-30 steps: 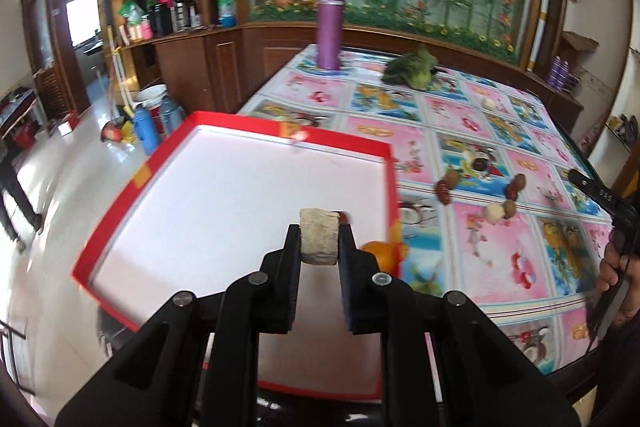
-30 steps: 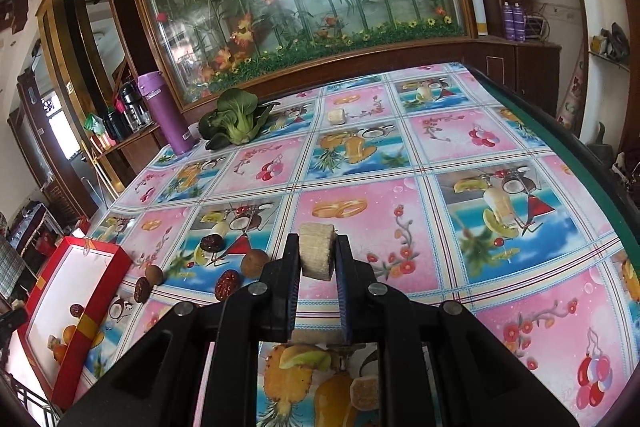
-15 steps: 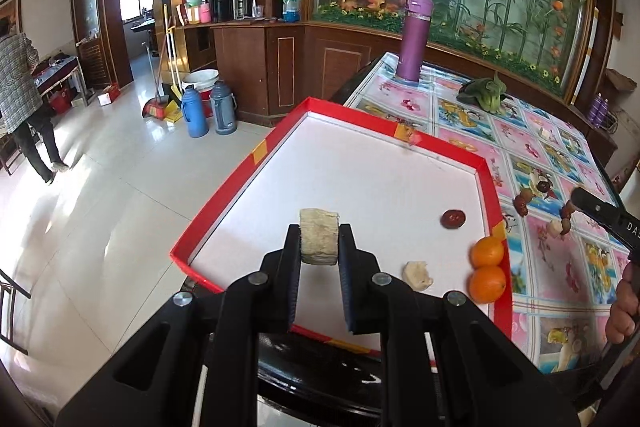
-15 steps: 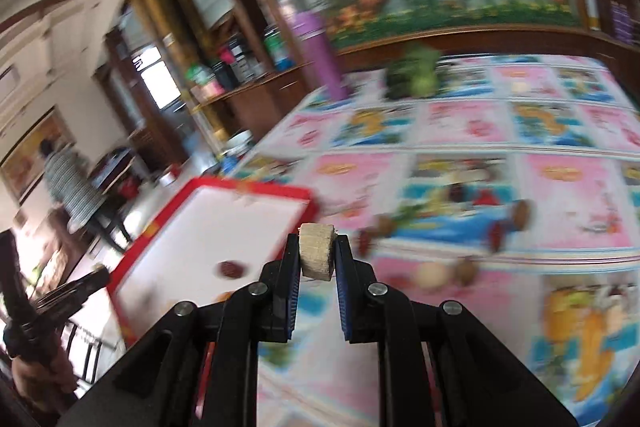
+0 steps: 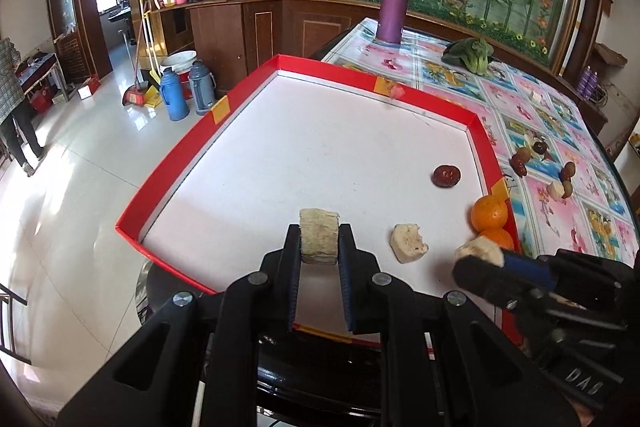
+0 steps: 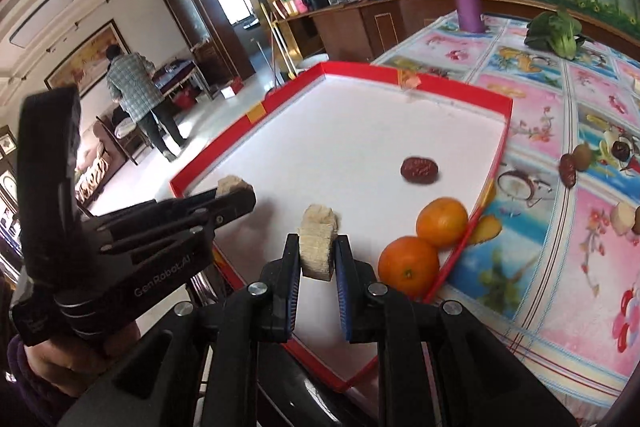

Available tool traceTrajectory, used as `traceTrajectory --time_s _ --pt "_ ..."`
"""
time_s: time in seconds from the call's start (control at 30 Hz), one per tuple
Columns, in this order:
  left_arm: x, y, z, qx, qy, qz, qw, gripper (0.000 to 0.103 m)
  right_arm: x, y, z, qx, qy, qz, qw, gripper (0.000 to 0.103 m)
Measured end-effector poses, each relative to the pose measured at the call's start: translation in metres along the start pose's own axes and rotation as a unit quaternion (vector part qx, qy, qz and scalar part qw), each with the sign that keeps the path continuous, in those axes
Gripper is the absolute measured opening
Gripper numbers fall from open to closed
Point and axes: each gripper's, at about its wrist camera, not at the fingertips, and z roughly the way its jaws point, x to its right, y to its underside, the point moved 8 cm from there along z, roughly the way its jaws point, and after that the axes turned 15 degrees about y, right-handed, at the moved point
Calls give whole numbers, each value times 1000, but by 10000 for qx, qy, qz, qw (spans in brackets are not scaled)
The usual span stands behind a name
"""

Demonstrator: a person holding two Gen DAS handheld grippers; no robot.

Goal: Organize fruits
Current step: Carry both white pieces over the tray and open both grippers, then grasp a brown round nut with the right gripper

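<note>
A red-rimmed tray [image 5: 172, 163] with a white floor lies at the table's left end. In it are a red date [image 5: 446, 175], a pale fruit chunk [image 5: 408, 243] and two oranges [image 5: 489, 213] in the near right corner. My left gripper [image 5: 319, 247] is shut on a pale beige chunk [image 5: 319, 237] above the tray's near edge. My right gripper [image 6: 317, 255] is shut on a similar chunk [image 6: 317, 247] over the tray [image 6: 452, 85], just left of the oranges [image 6: 442, 221]. Each gripper shows in the other's view, side by side.
Loose dates and pale pieces [image 5: 560, 183] lie on the patterned tablecloth right of the tray. A purple flask [image 5: 394, 1] and a green leafy vegetable [image 5: 470, 53] stand farther back. The tray overhangs the table edge above a tiled floor, where a person [image 6: 140, 99] stands far off.
My right gripper has swung left from the tablecloth to over the tray, still holding its chunk. My left gripper has stayed over the tray's near edge with its chunk.
</note>
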Motion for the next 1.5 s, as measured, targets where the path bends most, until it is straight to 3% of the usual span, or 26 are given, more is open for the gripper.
traceTrajectory --time_s 0.17,0.43,0.5,0.57,0.63,0.93,1.33,1.5 --pt "-1 4 10 -165 -34 -10 9999 19 -2 10 13 -247 42 -33 9997 15" --pt "-2 7 14 -317 -257 30 9992 22 -7 14 8 -225 -8 -227 9995 17" --pt "-1 6 14 -336 -292 40 9990 29 -5 12 7 -189 -86 -196 9996 25" --pt "-2 5 11 -276 -390 32 9989 54 -1 10 -1 -68 -122 -159 9998 33" --pt "-2 3 7 -197 -460 53 9987 59 7 6 -9 72 -185 -47 9998 33" --pt "17 -9 -6 16 -452 220 9987 64 85 2 -42 482 195 643 9966 33" --pt "65 -3 2 -151 -188 624 9978 69 197 25 -74 574 1015 1629 9797 33" --pt "85 1 5 -232 -55 791 9966 69 223 31 -81 601 1111 1913 9734 34"
